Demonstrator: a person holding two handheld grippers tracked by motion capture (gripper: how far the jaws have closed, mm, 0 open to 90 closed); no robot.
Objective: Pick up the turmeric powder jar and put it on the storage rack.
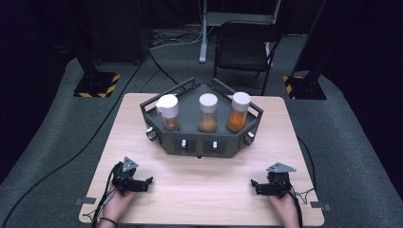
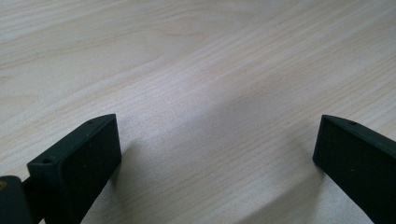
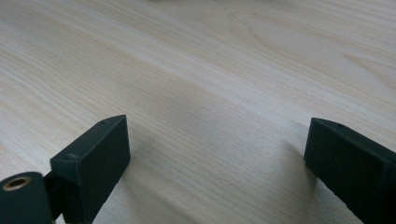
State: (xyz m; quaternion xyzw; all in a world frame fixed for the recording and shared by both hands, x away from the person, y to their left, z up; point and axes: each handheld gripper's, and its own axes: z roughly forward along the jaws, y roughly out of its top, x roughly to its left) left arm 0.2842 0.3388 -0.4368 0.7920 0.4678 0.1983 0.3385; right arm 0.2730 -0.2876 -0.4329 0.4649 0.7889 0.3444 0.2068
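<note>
Wooden desk (image 1: 199,185) lies bare between the left gripper (image 1: 148,182) and right gripper (image 1: 254,184), both near its near edge, jaws apart, holding nothing; the jars (image 1: 208,113) stand far, mid-desk.

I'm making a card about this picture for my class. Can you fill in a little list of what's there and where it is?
table: light wood
rack: dark, angular, at the table's far middle
jars: three in the rack, white caps, orange-brown powder
left jar: spout-style cap
middle jar
right jar: brightest orange
left gripper: near left edge, open, nothing between the jaws
right gripper: near right edge, open, nothing between the jaws
</note>
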